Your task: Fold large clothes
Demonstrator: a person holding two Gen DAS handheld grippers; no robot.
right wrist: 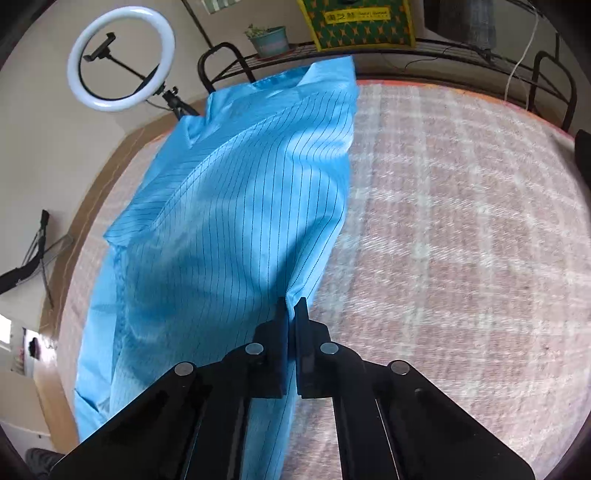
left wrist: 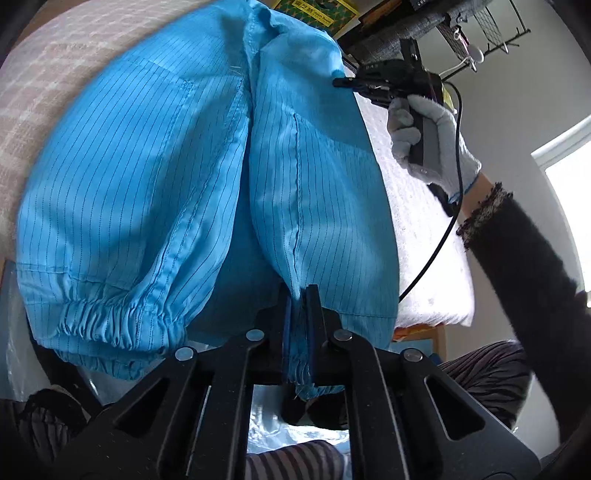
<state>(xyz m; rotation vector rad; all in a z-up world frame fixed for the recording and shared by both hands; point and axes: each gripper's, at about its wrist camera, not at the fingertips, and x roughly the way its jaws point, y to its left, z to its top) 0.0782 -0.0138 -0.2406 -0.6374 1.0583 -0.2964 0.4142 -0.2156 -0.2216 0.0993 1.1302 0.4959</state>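
Observation:
A large blue pinstriped garment [left wrist: 147,177] with elastic cuffs lies spread on a pale plaid blanket [right wrist: 461,221]. My left gripper [left wrist: 298,291] is shut on a gathered fold of the garment near one cuff, and fabric hangs out below the jaws. In the right wrist view my right gripper [right wrist: 291,302] is shut on the garment's [right wrist: 229,206] long right edge, lifting it slightly off the blanket. The left wrist view shows the right gripper [left wrist: 341,82] far off at the cloth's right edge, held by a white-gloved hand [left wrist: 428,144].
A ring light [right wrist: 120,57] on a stand is at the far left. A potted plant [right wrist: 269,40] and a green-yellow bag [right wrist: 358,24] sit on a black metal rack [right wrist: 517,59] behind the blanket. A dark sleeve [left wrist: 524,266] reaches over the white bedding edge [left wrist: 428,258].

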